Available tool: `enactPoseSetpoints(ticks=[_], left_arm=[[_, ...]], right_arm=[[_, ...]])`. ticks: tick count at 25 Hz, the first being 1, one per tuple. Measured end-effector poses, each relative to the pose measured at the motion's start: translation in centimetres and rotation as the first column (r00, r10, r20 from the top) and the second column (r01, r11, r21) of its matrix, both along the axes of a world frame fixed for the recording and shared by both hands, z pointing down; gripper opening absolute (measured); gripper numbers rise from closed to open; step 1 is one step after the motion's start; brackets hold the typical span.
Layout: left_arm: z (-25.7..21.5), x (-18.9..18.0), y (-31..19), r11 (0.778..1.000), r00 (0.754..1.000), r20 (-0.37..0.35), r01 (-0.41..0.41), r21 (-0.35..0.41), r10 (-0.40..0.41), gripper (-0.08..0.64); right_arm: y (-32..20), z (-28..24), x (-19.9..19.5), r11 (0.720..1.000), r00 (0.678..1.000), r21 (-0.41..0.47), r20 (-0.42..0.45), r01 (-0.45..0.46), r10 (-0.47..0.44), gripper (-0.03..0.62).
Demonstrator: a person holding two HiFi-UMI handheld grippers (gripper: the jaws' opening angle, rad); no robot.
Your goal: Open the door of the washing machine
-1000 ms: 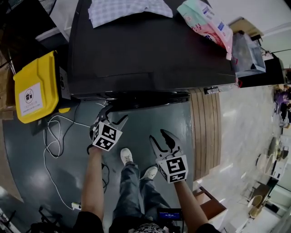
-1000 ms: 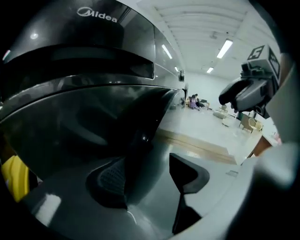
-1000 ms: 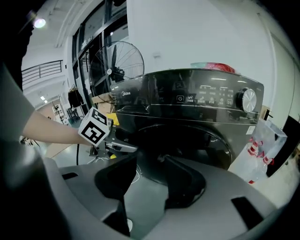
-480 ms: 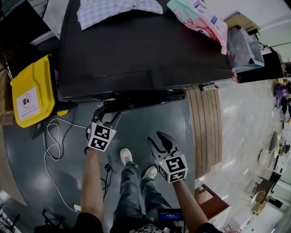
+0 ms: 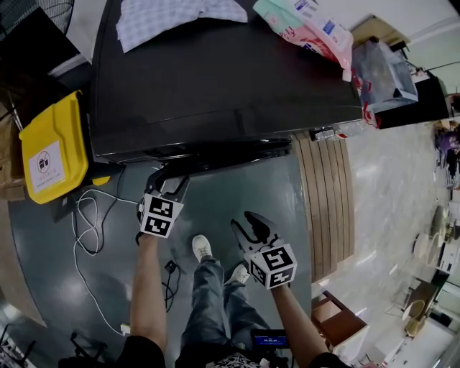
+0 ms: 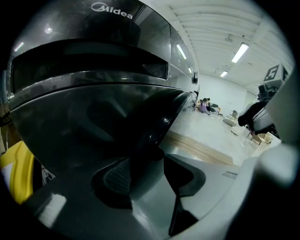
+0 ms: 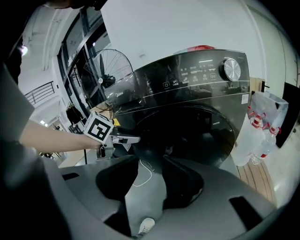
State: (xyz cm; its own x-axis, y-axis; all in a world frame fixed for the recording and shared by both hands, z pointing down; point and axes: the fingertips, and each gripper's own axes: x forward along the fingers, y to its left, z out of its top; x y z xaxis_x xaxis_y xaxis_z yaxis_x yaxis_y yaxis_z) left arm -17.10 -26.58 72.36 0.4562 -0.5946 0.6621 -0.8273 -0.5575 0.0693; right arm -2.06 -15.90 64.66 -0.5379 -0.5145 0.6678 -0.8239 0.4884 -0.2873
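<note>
While the left gripper [image 5: 170,185] is reaching under the front overhang of the washing machine [image 5: 230,79], its jaws, having just been closing, are pinching the left rim of the round door [image 7: 187,136]. The dark rim is running straight between the two pads in the left gripper view.

- Door: sitting on the machine's front face, below the control strip and dial [image 7: 231,69], and bulging toward the person.
- Right gripper [image 5: 251,224]: hanging well apart from the door, lower and to the right in the head view, and pointing at the machine's front. Its jaws have just been closing a little and are standing partly spread, holding nothing. Only floor and a white shoe [image 5: 202,248] are showing through the gap.
- Machine's top: a checked cloth [image 5: 176,16] and a pink-and-green packet [image 5: 305,25] are lying near the back edge.
- Left side: a yellow bin [image 5: 54,144] is standing just beside the machine. A white cable [image 5: 86,215] is looping over the floor near the left gripper.
- Right side: a clear bag of bottles [image 5: 384,61] is resting by the machine's corner. A strip of wooden planks [image 5: 327,201] is bordering the grey floor [image 5: 215,208].
- Room: the grey floor is lying open in front of the door, between cable and planks, where the person's legs are standing.
</note>
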Motion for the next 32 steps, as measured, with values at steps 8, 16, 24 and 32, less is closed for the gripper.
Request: enactPoseSetpoints(ticks=[8, 16, 24, 32], left_arm=[[0.4, 1.2, 4.8, 0.998, 0.999, -0.05, -0.003, -0.065, -0.001, 0.176], [0.5, 5.3, 12.9, 0.988, 0.988, -0.152, 0.003, -0.156, -0.027, 0.158], [0.2, 10.2, 19.2, 0.958, 0.974, -0.167, -0.189, -0.214, 0.155, 0.153], [-0.3, 13.5, 23.0, 0.905, 0.923, -0.23, -0.359, -0.23, 0.308, 0.146]], right_arm=[[0.5, -0.8, -0.9, 0.999, 0.998, -0.032, 0.065, 0.017, -0.015, 0.158], [2.0, -1.4, -1.1, 0.994, 0.977, -0.103, 0.207, -0.028, 0.049, 0.267], [0.8, -1.2, 2.3, 0.965, 0.958, -0.08, 0.123, -0.251, 0.259, 0.311], [1.9, 1.1, 4.9, 0.958, 0.962, -0.083, -0.02, -0.275, 0.274, 0.349]])
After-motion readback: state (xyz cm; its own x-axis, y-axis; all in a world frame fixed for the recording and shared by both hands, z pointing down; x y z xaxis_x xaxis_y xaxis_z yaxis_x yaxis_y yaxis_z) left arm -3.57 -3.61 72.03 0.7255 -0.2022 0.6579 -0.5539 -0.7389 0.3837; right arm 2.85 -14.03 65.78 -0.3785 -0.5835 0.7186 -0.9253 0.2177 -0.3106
